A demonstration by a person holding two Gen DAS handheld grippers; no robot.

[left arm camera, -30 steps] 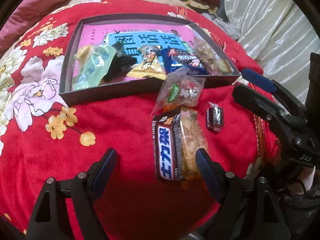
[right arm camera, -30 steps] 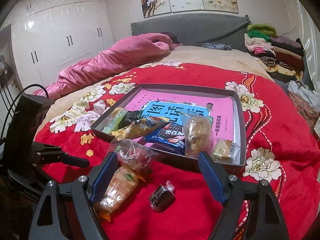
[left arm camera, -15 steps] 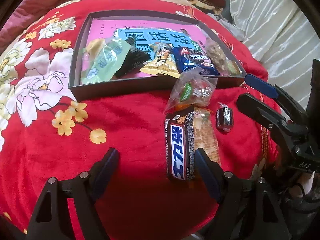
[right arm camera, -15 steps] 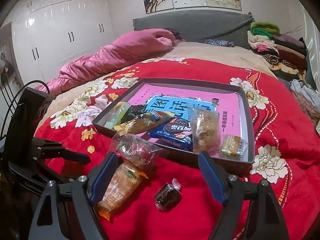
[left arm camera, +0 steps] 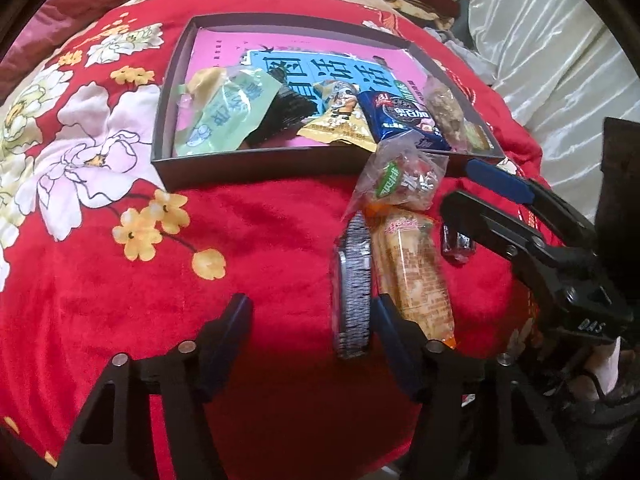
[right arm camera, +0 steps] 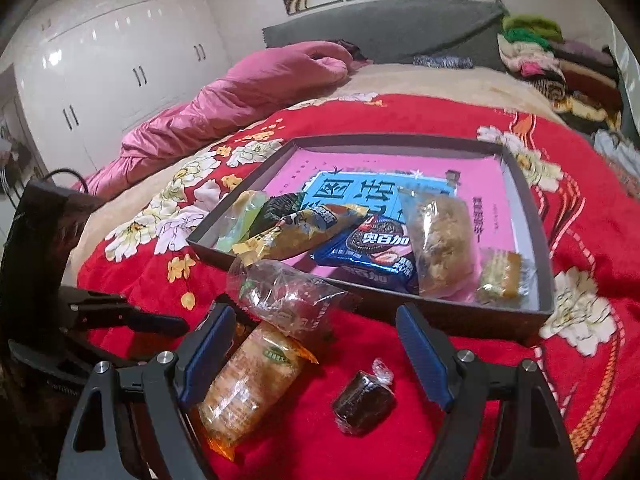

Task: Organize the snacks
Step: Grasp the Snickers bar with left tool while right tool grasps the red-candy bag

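Chocolate bar (left arm camera: 352, 288) tipped on edge on the red bed blanket (left arm camera: 260, 240), long axis running straight ahead, just inside left gripper (left arm camera: 314, 320)'s right finger. Spread wide, gripping nothing. Orange cracker pack (left arm camera: 416, 276) alongside. Right gripper (right arm camera: 316, 356) farther, agape, empty. Box (left arm camera: 256, 166) beyond.

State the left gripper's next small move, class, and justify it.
Probably close the left gripper on the chocolate bar: the bar stands on edge against its right finger, jaws wide open, and it lies outside the tray.
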